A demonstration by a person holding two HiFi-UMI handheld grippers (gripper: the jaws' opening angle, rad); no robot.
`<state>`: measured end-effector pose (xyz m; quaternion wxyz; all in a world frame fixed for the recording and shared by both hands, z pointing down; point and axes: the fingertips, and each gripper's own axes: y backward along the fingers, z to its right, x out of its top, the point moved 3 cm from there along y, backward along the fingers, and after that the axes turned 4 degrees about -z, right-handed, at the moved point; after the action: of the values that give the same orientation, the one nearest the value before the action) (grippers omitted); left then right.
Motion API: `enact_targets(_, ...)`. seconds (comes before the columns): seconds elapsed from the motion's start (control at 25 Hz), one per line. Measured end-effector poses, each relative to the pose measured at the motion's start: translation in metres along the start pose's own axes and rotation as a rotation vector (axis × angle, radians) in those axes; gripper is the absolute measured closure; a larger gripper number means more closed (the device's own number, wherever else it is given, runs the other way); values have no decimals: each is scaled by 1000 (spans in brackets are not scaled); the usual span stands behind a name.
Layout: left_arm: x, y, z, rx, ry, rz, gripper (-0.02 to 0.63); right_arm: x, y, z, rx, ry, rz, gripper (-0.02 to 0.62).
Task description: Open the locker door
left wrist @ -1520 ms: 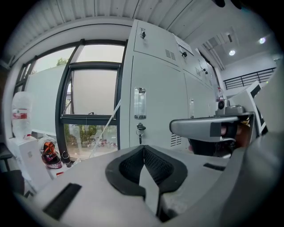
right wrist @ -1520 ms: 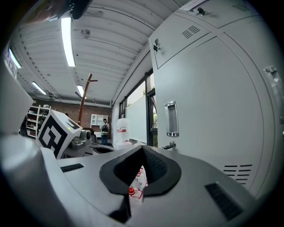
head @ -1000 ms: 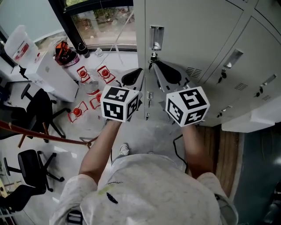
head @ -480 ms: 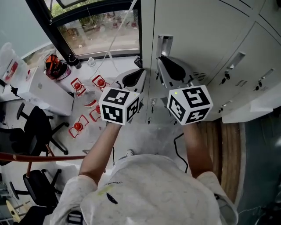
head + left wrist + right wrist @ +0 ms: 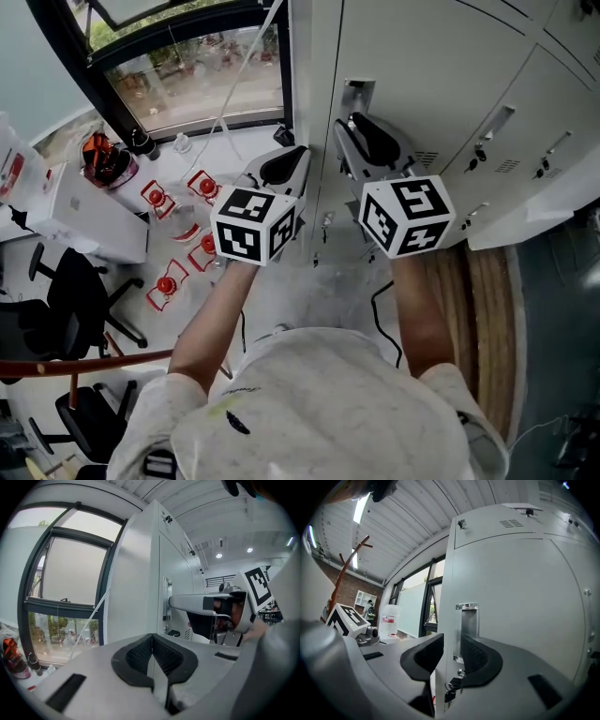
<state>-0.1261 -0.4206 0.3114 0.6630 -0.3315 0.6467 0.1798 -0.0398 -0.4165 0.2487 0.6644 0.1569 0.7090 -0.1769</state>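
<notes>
- Progress check: the locker door (image 5: 511,602) still looks shut and flush with its frame, so we'd say the actual opening hasn't started. Still to do: get a grip on the handle and swing the door out.
- The right claw (image 5: 452,641) is released. Its jaws have just been opening and now sit roughly half apart.
- The handle (image 5: 468,625) is straight ahead of that claw and a touch above its tips. The key (image 5: 450,686) hangs just below them.
- The wide-angle view is a bit unclear here. We think the door's left edge only lines up with the gap and isn't actually between the pads, so nothing is pinched yet.
- The left claw (image 5: 152,637) is clenched on nothing, pads together. It sits just left of the right claw and points at the locker's side panel (image 5: 136,583), so it isn't doing anything for the job right now.
- Compared with a second ago, the right claw was pinched shut and sat lower, down near the key. Now it's parted and closer to the handle. Both claws have come up a little, and the left one hasn't changed its clench.
</notes>
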Motion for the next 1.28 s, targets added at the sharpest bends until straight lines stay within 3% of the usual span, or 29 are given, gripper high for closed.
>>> enact_targets(0.32, -1, 3, -4, -47, -12, -3, 599, -8, -14, -4, -46, 2, -44, 454)
enact_targets(0.84, -11, 4, -13, -91, -21, -29, 599, -9, -26, -5, -58, -92, -21, 437)
enact_targets(1.28, -14, 12, -14, -122, -31, -37, 600, -8, -20, -14, -102, -82, -36, 423)
